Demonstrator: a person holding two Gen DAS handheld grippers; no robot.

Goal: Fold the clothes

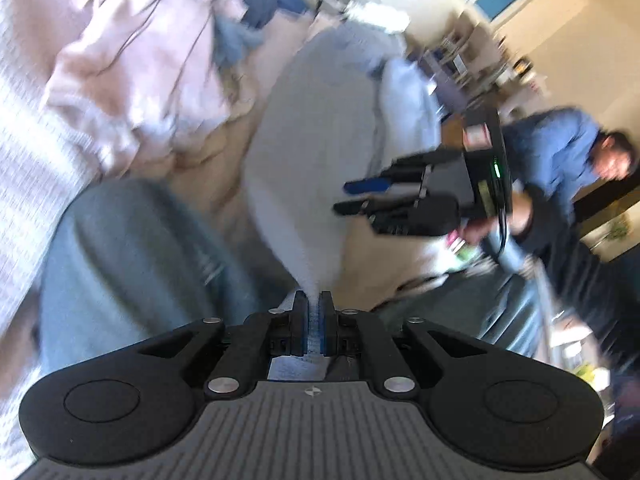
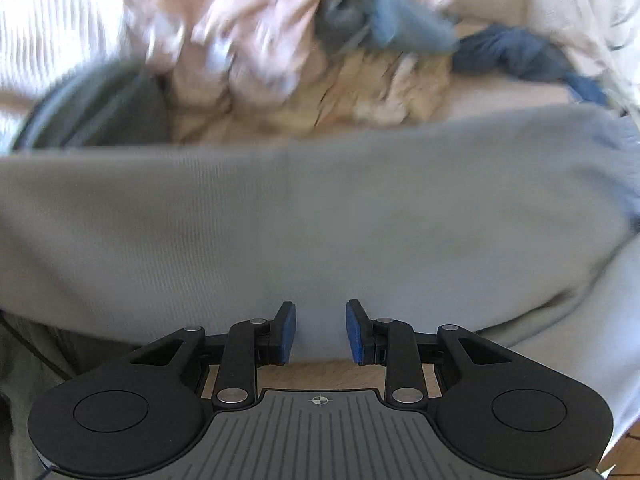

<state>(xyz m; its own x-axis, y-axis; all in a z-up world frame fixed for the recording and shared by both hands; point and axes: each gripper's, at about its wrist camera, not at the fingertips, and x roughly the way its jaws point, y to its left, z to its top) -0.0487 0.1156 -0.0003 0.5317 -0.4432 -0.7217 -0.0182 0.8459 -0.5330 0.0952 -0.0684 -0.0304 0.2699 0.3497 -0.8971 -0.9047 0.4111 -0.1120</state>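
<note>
1. The left gripper (image 1: 314, 300) is clenched on a pinch of the grey garment (image 1: 312, 128); the cloth comes out from between its blue pads and runs away from it up the middle of the left wrist view.
2. In the right wrist view the right gripper (image 2: 320, 318) stands released, its blue pads apart, with the same grey garment (image 2: 320, 216) directly ahead of the tips. The cloth passes between and behind the pads, but they do not press on it.
3. Below that gripper's pads a strip of bare wood (image 2: 320, 374) shows at the garment's near edge; whether it is a desk or the floor I cannot tell.
4. The garment spreads wide across the right wrist view as one smooth band, from the left edge to the right edge.
5. In the left wrist view the right gripper (image 1: 352, 196) hovers over the garment's right side, held by a hand (image 1: 516, 216).
6. To the left of the left gripper lies a blue-grey cloth (image 1: 132, 248), blurred.
7. Beyond the garment sits a heap of pink clothes (image 2: 248, 28), with tan cloth (image 2: 360, 92) below it, a light blue piece (image 2: 404, 20) and a dark blue piece (image 2: 516, 56) to the right.
8. A dark grey cloth (image 2: 116, 108) lies left of the heap.
9. Farthest off, a person in a blue shirt (image 1: 556, 152) is seen at the right of the left wrist view.
</note>
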